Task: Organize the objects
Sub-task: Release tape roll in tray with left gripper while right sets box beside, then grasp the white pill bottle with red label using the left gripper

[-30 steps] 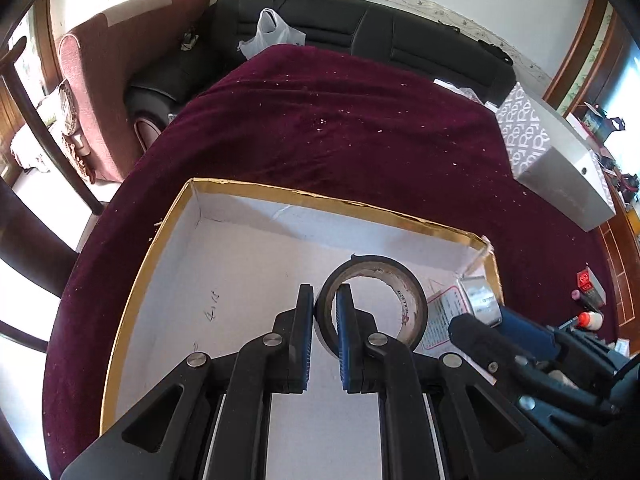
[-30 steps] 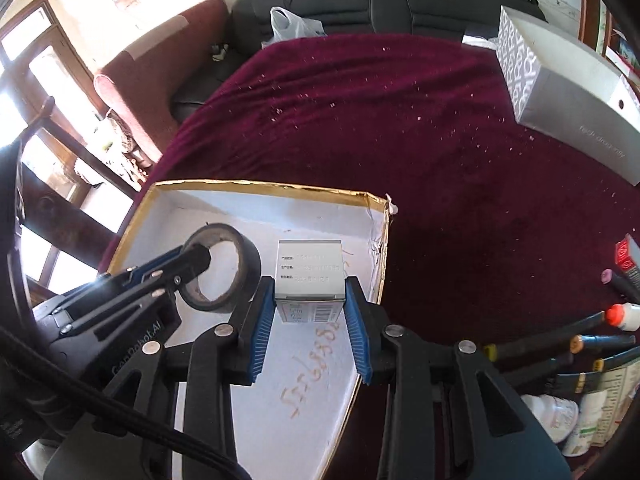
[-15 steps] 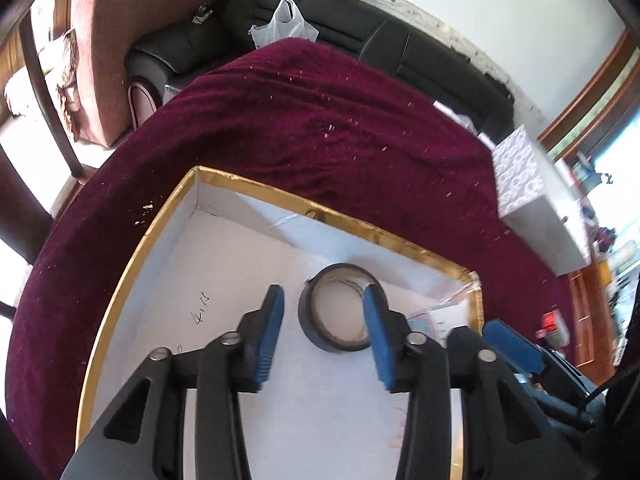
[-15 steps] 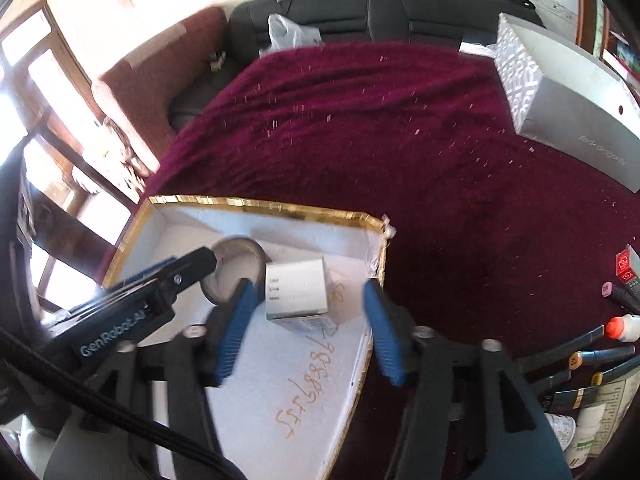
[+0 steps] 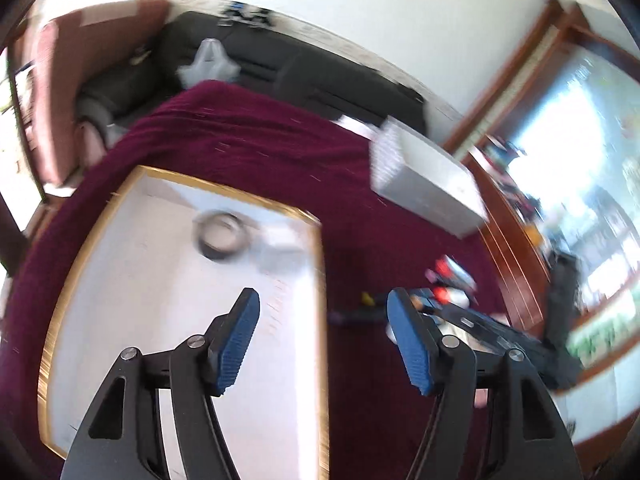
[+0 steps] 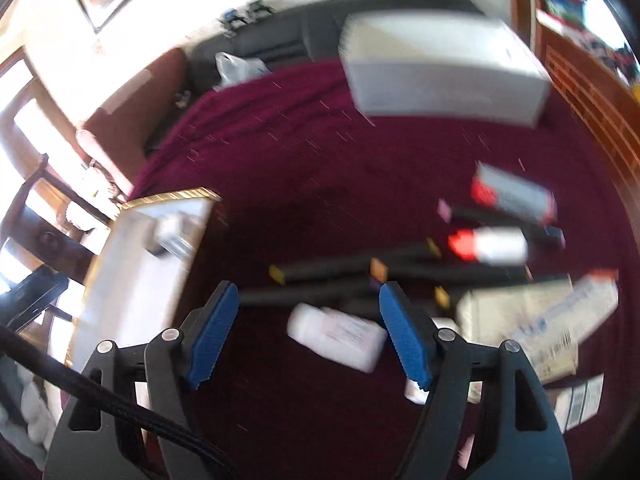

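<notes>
A white gold-rimmed box (image 5: pixel 132 292) lies on the maroon cloth. In it lie a black tape roll (image 5: pixel 221 234) and a small white box (image 5: pixel 282 258), also in the right wrist view (image 6: pixel 170 236). My left gripper (image 5: pixel 322 342) is open and empty, above the box's right rim. My right gripper (image 6: pixel 308 336) is open and empty, above a white bottle (image 6: pixel 336 336) lying among several black markers (image 6: pixel 348 268). Both views are blurred.
A large white carton (image 6: pixel 440 72) stands at the back right of the table. A red-capped bottle (image 6: pixel 490 246), a red-ended packet (image 6: pixel 512 196) and paper boxes (image 6: pixel 536 320) lie to the right. A black sofa (image 5: pixel 280 64) is behind.
Both grippers opened, let go of the tape roll and the small box in the white box, then drew back and swung right towards the markers and bottles.
</notes>
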